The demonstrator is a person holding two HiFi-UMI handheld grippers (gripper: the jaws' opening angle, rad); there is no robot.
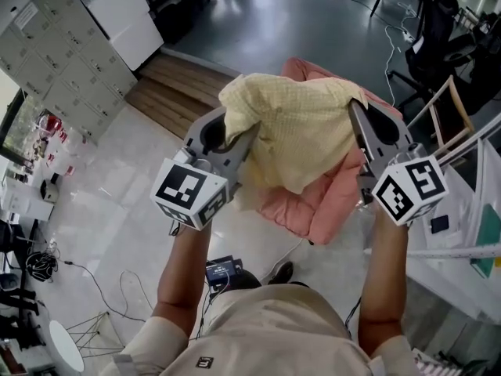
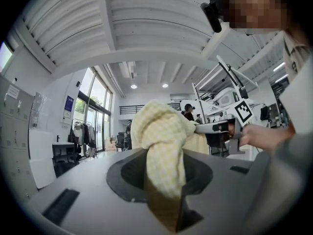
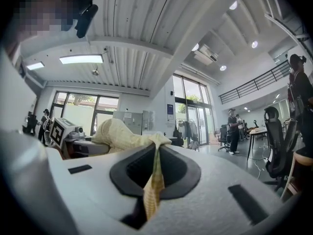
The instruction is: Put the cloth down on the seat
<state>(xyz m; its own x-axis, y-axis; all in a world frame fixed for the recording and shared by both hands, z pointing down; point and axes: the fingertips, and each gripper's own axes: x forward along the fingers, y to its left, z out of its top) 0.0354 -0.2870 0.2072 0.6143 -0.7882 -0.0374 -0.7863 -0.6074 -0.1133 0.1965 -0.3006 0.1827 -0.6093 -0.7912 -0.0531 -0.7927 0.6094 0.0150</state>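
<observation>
A pale yellow checked cloth (image 1: 293,128) hangs stretched between my two grippers, held up above a pink cushioned seat (image 1: 317,202). My left gripper (image 1: 232,135) is shut on a thick bunched corner of the cloth (image 2: 164,155). My right gripper (image 1: 354,112) is shut on a thin edge of the cloth (image 3: 154,180) at the other side. In the left gripper view the right gripper (image 2: 220,129) shows beyond the cloth; in the right gripper view the left gripper (image 3: 66,131) shows at the left. The cloth's middle sags toward the seat and hides much of it.
The seat stands on a pale glossy floor (image 1: 117,210). A white table (image 1: 462,265) lies at the right, with a wooden frame (image 1: 450,108) and a black office chair (image 1: 438,37) behind it. Lockers (image 1: 55,45) line the left. Cables (image 1: 102,288) trail on the floor.
</observation>
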